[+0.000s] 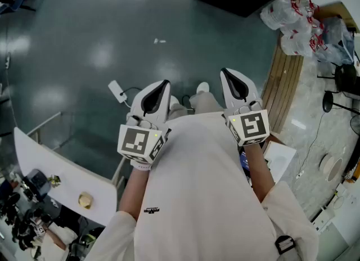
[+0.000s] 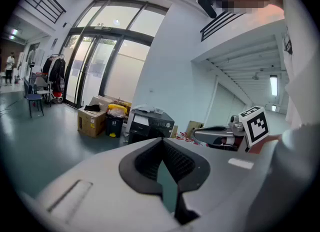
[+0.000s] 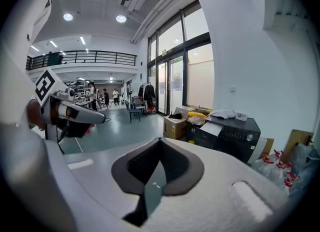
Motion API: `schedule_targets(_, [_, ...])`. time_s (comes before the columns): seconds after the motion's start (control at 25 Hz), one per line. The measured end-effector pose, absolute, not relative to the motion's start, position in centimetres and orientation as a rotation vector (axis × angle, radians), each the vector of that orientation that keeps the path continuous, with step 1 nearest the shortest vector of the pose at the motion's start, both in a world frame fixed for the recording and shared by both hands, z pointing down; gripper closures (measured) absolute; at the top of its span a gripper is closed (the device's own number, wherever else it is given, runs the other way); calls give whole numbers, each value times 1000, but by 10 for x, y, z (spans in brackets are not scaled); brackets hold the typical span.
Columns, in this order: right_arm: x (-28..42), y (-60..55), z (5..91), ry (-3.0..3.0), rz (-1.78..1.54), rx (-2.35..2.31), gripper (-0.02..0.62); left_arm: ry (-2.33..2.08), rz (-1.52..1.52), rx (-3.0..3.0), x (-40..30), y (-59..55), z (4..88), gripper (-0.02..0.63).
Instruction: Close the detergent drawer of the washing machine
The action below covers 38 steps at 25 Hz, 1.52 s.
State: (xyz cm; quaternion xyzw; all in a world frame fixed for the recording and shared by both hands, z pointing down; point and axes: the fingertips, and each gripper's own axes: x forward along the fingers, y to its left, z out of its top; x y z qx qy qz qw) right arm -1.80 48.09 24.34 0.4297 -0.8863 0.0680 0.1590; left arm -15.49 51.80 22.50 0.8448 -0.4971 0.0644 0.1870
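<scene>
Black and boxy, the washing machine [image 3: 231, 132] stands well apart from me, its drawer too small to make out. My left tongs [image 2: 161, 143] and right tongs [image 3: 160, 143] are pressed together, empty. Closing hasn't begun; I judge I must approach first.

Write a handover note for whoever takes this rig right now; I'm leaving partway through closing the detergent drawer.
Left gripper: fingers shut, nothing between them, held up close to the person's chest.
Right gripper: the same, shut and empty, level with the left.
Job's things: a black machine, probably the washer, stands across the floor, well away from both grippers. Its drawer cannot be made out from here.
Done: nothing visible; neither gripper is at the machine.
Left: walk up, find the drawer, check if it is open, and push it shut.
</scene>
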Motion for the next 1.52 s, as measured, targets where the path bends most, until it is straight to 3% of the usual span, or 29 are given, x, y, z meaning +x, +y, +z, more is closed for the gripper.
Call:
schedule_targets(0.4, [27, 469, 227, -2579, 194, 1259, 594, -1399, 199, 2405, -106, 490, 217, 588])
schedule_targets(0.6, [45, 470, 223, -2782, 615, 1032, 594, -1364, 218, 2418, -69, 473, 213, 588])
schedule_targets(0.84, [89, 439, 213, -2747, 327, 1251, 594, -1385, 267, 2436, -42, 447, 205, 588])
schedule_targets(1.52, [165, 400, 234, -2661, 288, 1331, 594, -1452, 300, 2417, 3, 411, 215, 588])
